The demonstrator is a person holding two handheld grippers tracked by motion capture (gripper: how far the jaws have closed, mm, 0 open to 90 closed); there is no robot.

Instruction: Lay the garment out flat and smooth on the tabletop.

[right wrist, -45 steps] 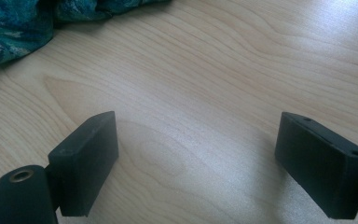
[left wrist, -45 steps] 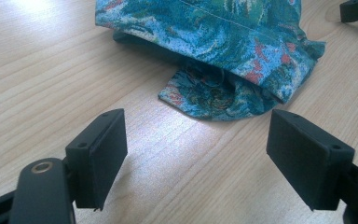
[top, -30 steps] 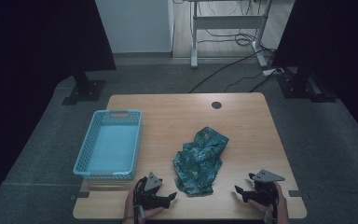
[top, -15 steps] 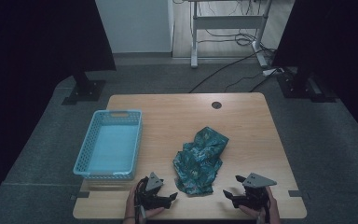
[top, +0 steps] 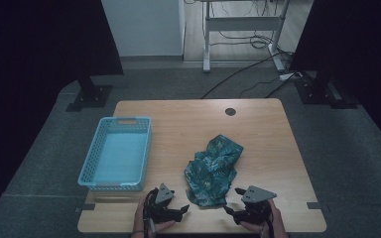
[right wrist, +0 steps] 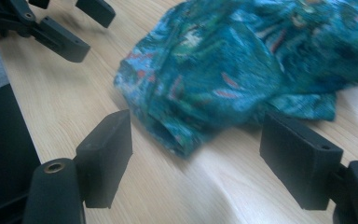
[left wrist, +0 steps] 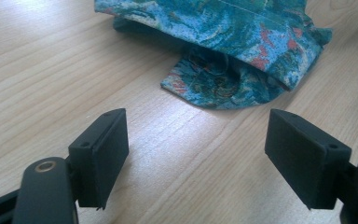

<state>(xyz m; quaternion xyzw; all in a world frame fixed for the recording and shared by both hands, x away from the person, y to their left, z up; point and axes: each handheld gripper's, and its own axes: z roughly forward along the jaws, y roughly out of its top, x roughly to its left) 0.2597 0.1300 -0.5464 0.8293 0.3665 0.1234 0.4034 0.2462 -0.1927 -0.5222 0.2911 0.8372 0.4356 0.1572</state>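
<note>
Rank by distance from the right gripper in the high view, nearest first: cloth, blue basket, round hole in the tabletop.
From the right gripper:
1. Cloth, its near edge just beside the gripper, toward table centre.
2. Blue basket, across at the table's left side.
3. Round hole, near the table's far edge.

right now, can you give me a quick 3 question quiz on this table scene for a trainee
1. True or false: the patterned teal cloth lies inside the blue basket.
2. Which claw is nearer the basket? A) left claw B) right claw
3. Fill in: in the right gripper view, the cloth's near edge lies just ahead of the gap between the jaws, and the pads are ____ it.

Key: 1. False, it lies crumpled on the wooden table, right of the basket. 2. A. 3. Not touching; the jaws stand wide apart.
</note>
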